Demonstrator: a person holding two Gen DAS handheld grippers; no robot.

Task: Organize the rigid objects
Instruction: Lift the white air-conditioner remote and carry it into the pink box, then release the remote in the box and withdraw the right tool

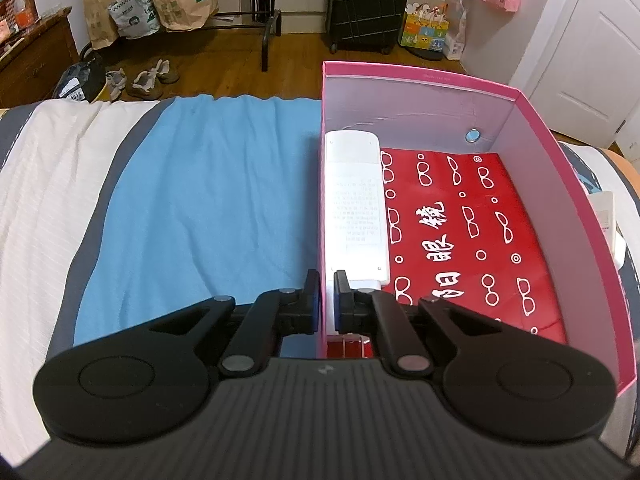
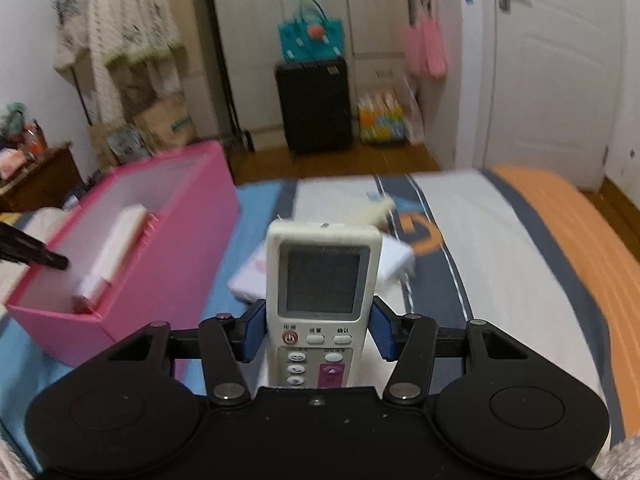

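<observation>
Remote (image 2: 323, 304) sits pinched upright in our right claw (image 2: 320, 338), clear of the bed for carrying to the box (image 2: 168, 248) at its left, whose wall our left claw (image 1: 326, 300) clamps steady.

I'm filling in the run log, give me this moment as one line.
left gripper: shut on pink cardboard box wall | right gripper: holding white remote control with screen, lifted | next: into box
</observation>
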